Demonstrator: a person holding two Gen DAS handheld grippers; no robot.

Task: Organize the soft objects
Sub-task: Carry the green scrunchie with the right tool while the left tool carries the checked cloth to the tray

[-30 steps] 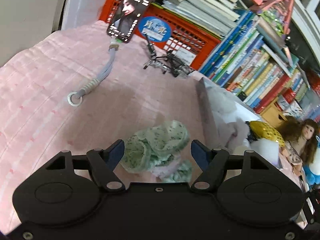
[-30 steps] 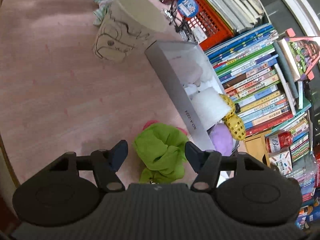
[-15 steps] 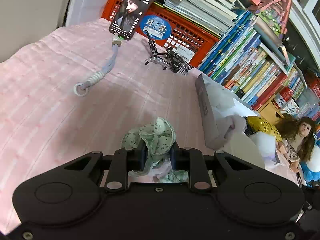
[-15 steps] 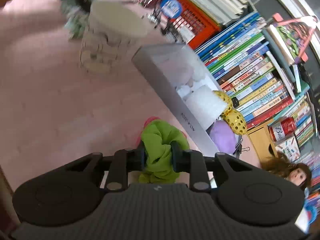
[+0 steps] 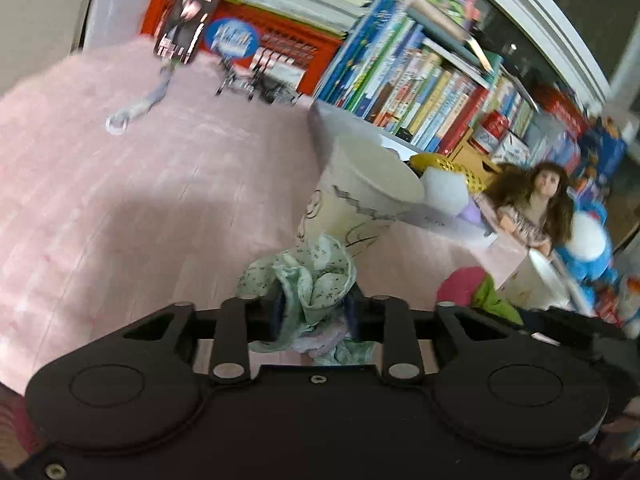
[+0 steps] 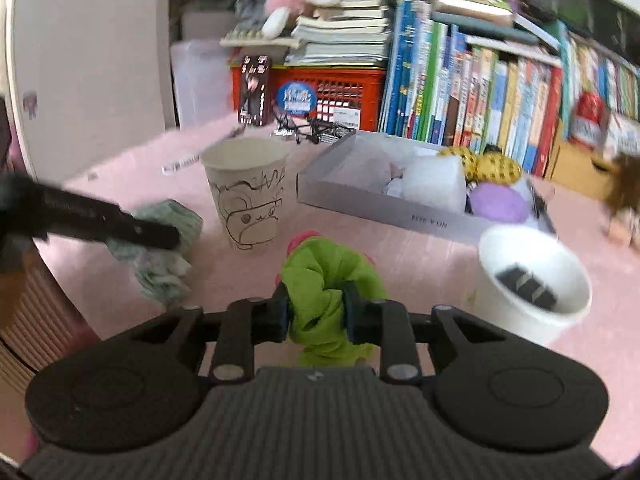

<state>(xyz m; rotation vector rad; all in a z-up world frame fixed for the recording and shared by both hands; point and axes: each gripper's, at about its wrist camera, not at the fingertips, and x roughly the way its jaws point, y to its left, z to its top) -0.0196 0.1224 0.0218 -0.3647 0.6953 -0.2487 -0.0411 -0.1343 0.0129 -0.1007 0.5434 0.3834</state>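
Left gripper (image 5: 316, 312) is clamped on the pale green cloth (image 5: 308, 280) with the doodled cup (image 5: 360, 200) just ahead and right, while the right gripper (image 6: 316, 312), pinching the lime cloth (image 6: 328, 280), has the white cup (image 6: 532, 280) to its right.

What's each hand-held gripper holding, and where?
Left hand-held gripper: pale green scrunchie, pinched mid-bunch. Right hand-held gripper: lime green scrunchie, likewise.

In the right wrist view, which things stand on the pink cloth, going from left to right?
Pale green cloth → drawn paper cup → lime scrunchie in the right gripper → grey box → white cup.
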